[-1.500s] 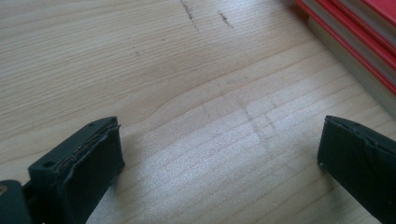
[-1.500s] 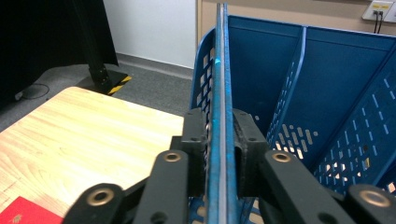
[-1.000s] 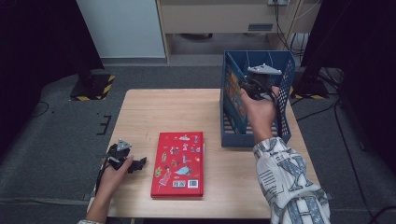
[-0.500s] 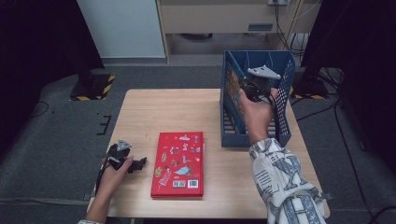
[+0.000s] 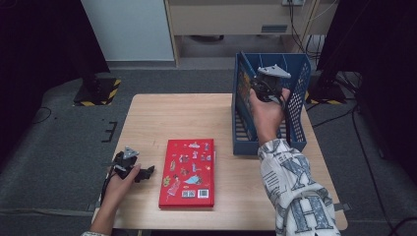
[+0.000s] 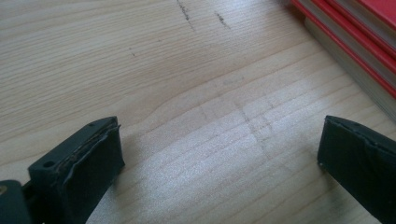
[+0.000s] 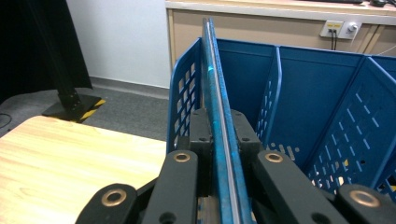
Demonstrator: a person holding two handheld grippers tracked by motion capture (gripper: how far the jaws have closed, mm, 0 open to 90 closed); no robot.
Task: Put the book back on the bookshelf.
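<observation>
A red picture book (image 5: pixel 187 172) lies flat on the wooden table (image 5: pixel 196 118), near its front edge. My left gripper (image 5: pixel 146 173) rests on the table just left of that book, open with bare wood between its fingers (image 6: pixel 219 154). The red book's edge (image 6: pixel 355 42) shows at the upper right of the left gripper view. My right gripper (image 5: pixel 261 82) is raised inside the blue file rack (image 5: pixel 295 113). It is shut on a thin blue book (image 7: pixel 215 93), held upright on edge near the rack's left wall (image 7: pixel 184 88).
The rack stands at the table's back right and has several slots split by blue dividers (image 7: pixel 273 93). Grey carpet (image 5: pixel 64 147) surrounds the table. A dark stand with a yellow-black striped base (image 5: pixel 96 91) is at the back left, and cables (image 5: pixel 344 83) trail at the right.
My right hand has shifted a little left and farther into the rack with the thin book. The left gripper and the red book have stayed put.
</observation>
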